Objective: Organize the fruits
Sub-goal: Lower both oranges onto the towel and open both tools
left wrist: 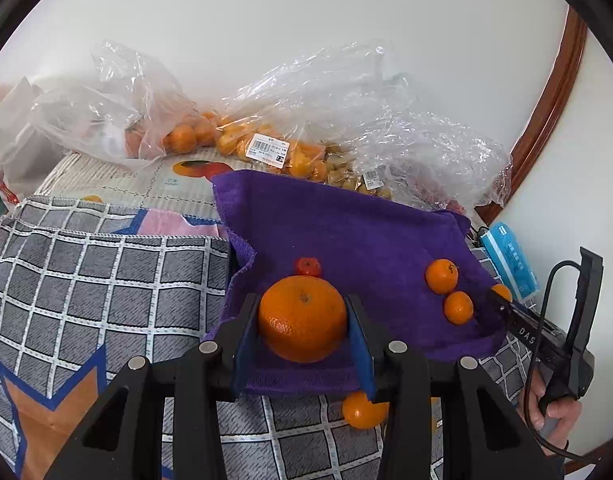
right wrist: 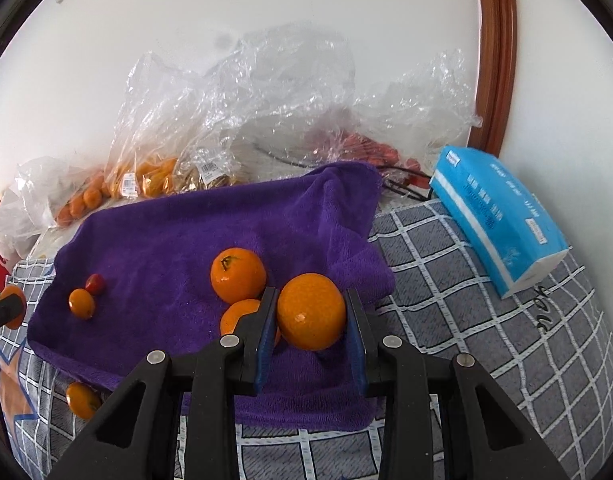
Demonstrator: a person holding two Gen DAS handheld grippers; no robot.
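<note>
My left gripper (left wrist: 302, 301) is shut on a large orange (left wrist: 302, 320), held just above the purple towel (left wrist: 346, 224). A small red tomato (left wrist: 307, 267) lies right behind it. Two mandarins (left wrist: 441, 276) rest on the towel's right side. My right gripper (right wrist: 311, 294) is shut on another orange (right wrist: 311, 312) over the towel's (right wrist: 186, 240) right part, beside two mandarins (right wrist: 237, 275). A small mandarin (right wrist: 81, 303) and the tomato (right wrist: 94, 283) lie on the towel's left. One loose mandarin (right wrist: 82, 400) sits off the towel on the checked cloth.
Clear plastic bags (left wrist: 266, 120) of oranges and other fruit are piled along the white wall behind the towel. A blue tissue pack (right wrist: 498, 216) lies on the grey checked cloth (right wrist: 486, 320) at right. A brown wooden frame (right wrist: 494, 48) runs up the wall.
</note>
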